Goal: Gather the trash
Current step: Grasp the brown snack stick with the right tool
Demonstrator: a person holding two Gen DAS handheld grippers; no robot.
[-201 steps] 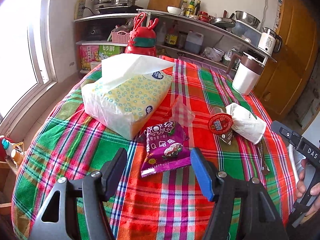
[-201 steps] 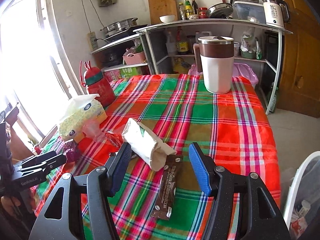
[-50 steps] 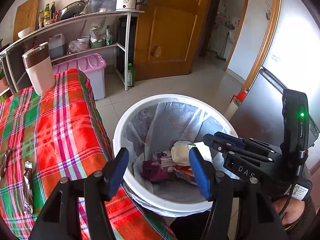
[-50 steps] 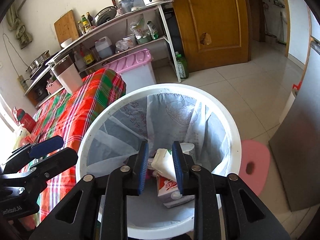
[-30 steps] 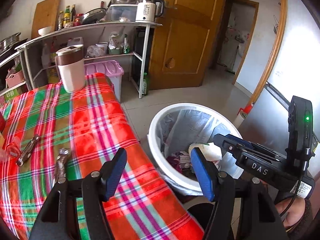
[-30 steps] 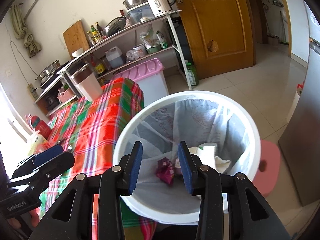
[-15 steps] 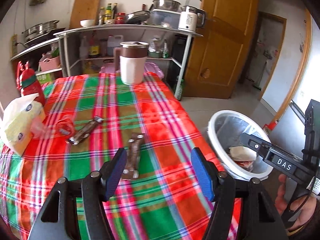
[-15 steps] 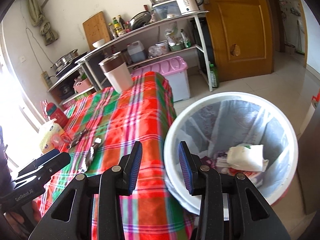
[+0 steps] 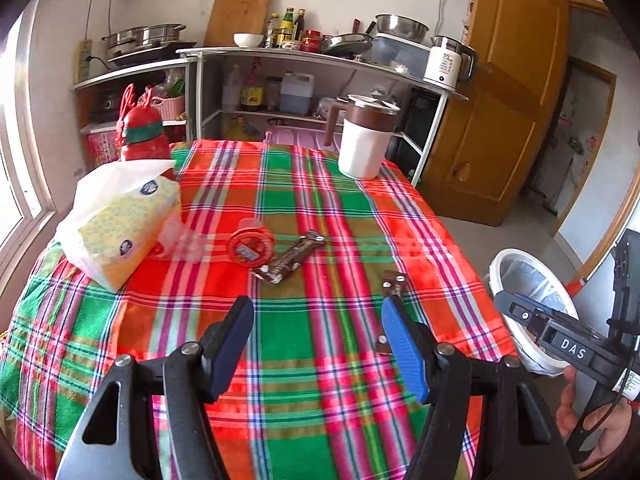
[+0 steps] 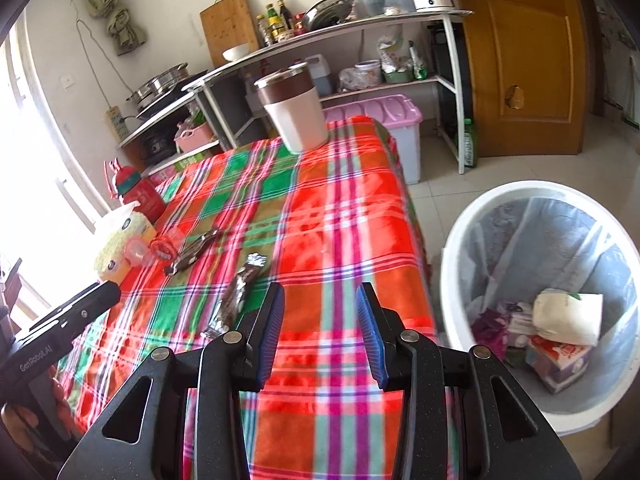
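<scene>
While both grippers are held over the plaid tablecloth (image 9: 304, 184), the left gripper (image 9: 316, 344) and right gripper (image 10: 320, 320) are kept open and empty.

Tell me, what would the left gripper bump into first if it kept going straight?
Probably the bare checked tablecloth. The left gripper tilts down, jaws open and empty; the brown wrapper lies just right of that line.

Plaid tablecloth (image 9: 304, 184) — tissue pack (image 9: 124, 224), red bottle (image 9: 140, 136), white-brown jug (image 9: 366, 140).
</scene>
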